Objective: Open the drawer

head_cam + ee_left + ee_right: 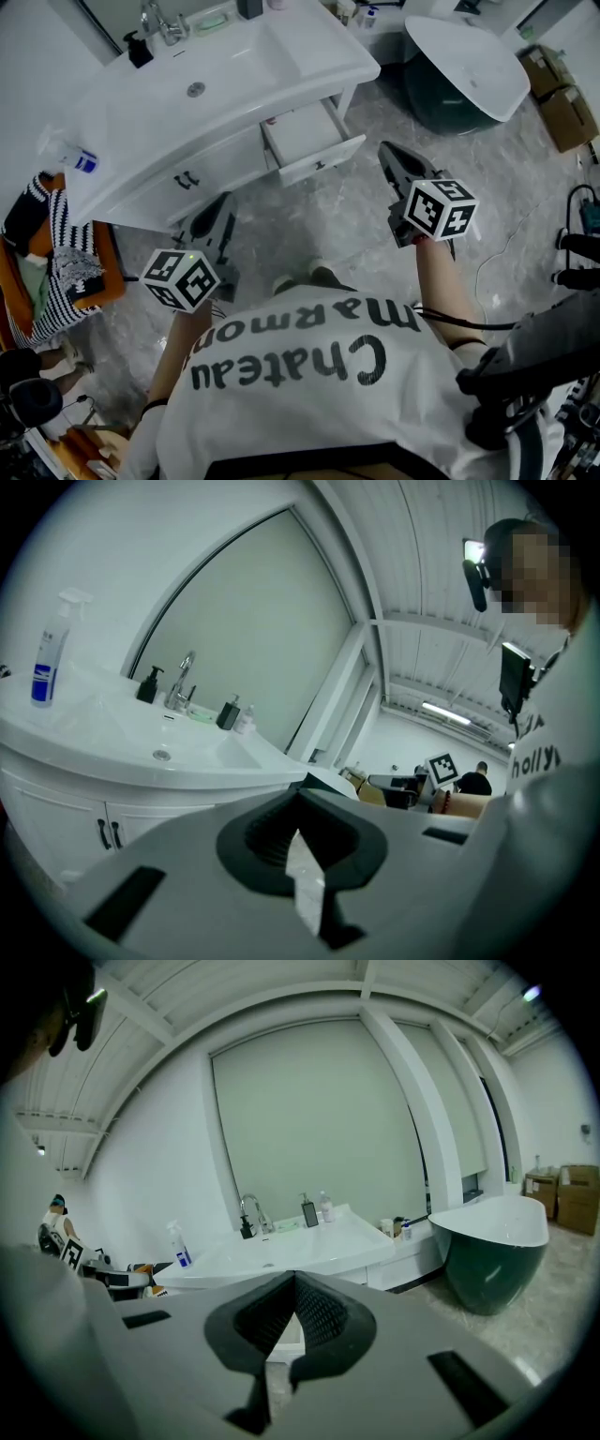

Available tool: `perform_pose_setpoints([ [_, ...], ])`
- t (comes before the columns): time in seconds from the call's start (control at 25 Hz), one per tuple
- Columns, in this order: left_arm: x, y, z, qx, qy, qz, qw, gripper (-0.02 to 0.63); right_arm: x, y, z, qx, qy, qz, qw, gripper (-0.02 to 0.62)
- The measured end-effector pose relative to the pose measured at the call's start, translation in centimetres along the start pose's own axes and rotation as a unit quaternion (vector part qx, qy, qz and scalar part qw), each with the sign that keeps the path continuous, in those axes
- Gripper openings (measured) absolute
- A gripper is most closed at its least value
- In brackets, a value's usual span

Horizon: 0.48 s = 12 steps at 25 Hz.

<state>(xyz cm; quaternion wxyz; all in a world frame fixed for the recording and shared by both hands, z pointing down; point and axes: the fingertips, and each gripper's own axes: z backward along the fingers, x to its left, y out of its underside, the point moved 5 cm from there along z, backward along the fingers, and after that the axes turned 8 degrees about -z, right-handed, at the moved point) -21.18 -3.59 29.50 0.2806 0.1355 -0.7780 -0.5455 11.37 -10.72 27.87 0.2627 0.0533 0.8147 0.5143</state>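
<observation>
White vanity drawer with a dark handle sits pulled out beneath the right end of the white washbasin counter, so the opening looks done. The left gripper and right gripper hang clear of it, each with jaws pressed together on nothing. The risk now is that a stray swing of the right gripper, the nearer one, could knock the front shut. A further tug might overrun the runners. The drawer's inside shows bare white, with nothing visible in it.
</observation>
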Motion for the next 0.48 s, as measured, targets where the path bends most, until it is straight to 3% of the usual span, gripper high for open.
perform_pose_setpoints([
  [0.48, 0.2, 0.27, 0.63, -0.002, 0.001, -0.002, 1.0, 0.003, 0.54, 0.3, 0.41, -0.007, 0.0, -0.008, 1.0, 0.011],
])
